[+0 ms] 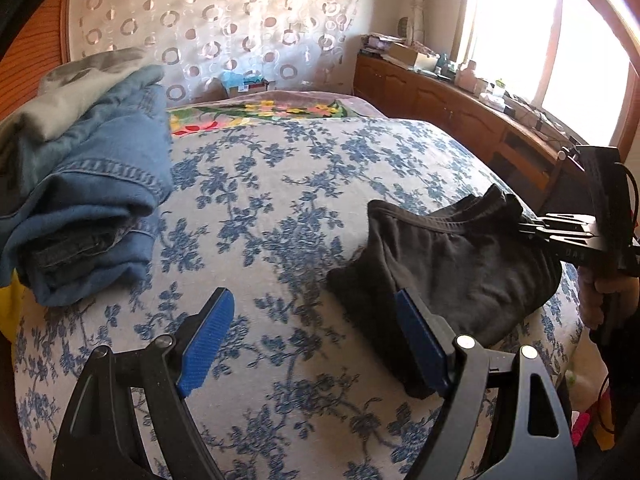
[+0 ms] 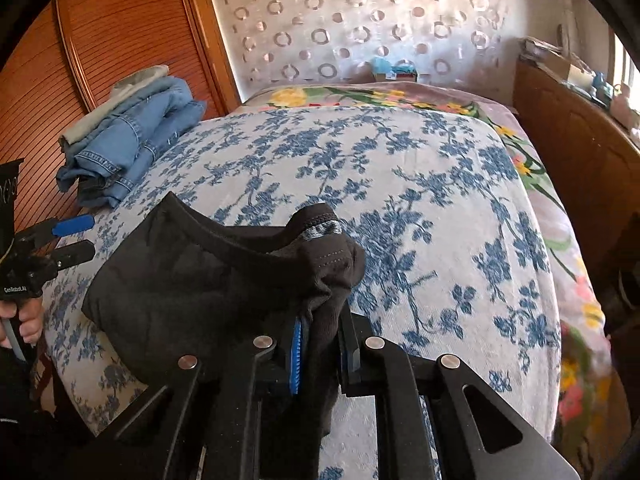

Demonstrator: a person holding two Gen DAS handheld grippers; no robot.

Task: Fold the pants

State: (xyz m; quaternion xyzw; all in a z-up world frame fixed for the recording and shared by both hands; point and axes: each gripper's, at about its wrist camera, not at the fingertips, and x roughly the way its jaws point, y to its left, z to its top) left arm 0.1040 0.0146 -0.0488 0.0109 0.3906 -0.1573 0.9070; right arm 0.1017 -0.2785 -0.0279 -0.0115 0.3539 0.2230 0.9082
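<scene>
Pants [image 2: 208, 280] pinched: right claw [image 2: 320, 356] view only.

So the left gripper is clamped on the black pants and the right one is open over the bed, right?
No, the sides are swapped. The right gripper is clamped on the black pants, as the right wrist view shows; the left gripper is open over the bed.

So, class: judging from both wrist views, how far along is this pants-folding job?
Done: folded blue denim jeans stacked at the bed's far left corner. In hand: the right claw is shut on the bunched black fabric pants, lying partly folded on the blue-flowered bedspread. Left: the open left claw hasn't gripped; final fold and stacking remain.
</scene>
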